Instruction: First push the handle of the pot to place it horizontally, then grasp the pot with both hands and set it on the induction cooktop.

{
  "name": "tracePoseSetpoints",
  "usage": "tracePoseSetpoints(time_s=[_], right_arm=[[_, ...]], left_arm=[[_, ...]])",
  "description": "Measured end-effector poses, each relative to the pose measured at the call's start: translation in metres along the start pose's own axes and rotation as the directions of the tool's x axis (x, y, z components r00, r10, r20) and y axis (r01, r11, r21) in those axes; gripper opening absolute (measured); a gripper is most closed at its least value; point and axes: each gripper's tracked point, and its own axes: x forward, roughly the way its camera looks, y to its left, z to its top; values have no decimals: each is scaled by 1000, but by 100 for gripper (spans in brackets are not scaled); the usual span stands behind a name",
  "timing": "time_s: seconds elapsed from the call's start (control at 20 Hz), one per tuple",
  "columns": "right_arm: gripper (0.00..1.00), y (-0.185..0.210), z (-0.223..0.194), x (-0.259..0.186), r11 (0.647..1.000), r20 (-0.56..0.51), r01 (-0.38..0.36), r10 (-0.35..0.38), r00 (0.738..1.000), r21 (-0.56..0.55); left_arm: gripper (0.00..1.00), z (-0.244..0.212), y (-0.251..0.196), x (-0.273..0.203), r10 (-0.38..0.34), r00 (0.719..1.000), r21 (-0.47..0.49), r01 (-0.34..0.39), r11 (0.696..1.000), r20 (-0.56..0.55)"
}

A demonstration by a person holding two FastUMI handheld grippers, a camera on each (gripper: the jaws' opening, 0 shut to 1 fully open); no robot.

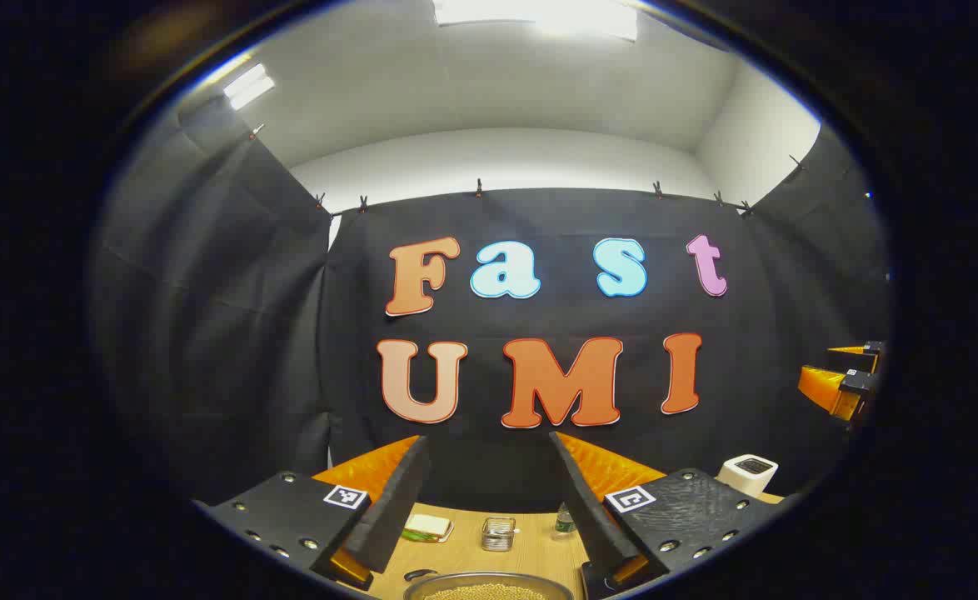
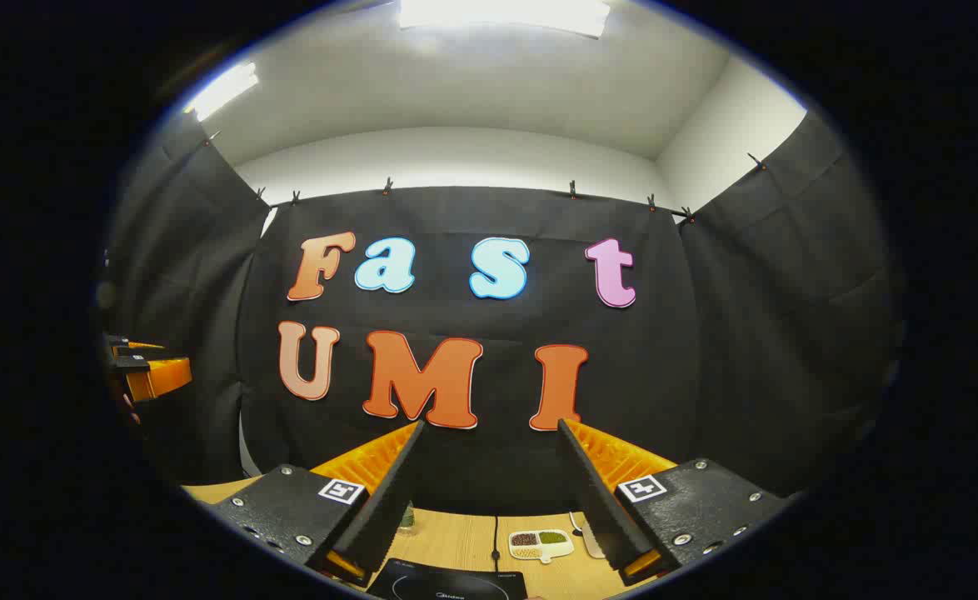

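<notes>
2 claws, left (image 1: 489,508) and right (image 2: 489,508), both apart | pot (image 1: 489,586): pale grains | dish (image 2: 541,543): 2 fillings

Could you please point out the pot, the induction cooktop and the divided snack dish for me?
round metal pot (image 1: 489,586), left gripper view, on its rim.
flat black induction cooktop (image 2: 456,583), right gripper view, on its glass top.
white divided snack dish (image 2: 541,543), right gripper view, on its middle.
</notes>
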Motion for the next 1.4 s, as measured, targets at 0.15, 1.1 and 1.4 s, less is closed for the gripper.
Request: tracePoseSetpoints(time_s=[0.15, 1.1, 1.4], right_arm=[[95, -7, -1, 0, 1000, -3, 10, -10, 1000, -11], [95, -6, -12, 1, 998, -3, -33, 33, 999, -58], [95, -12, -25, 4, 998, -28, -43, 41, 999, -53]], left_arm=[[87, -2, -2, -1, 0, 1000, 5, 0, 1000, -4], [89, -31, 1, -17, 46, 996, 10, -46, 999, -70], [25, -66, -13, -20, 30, 983, 38, -24, 999, -183]])
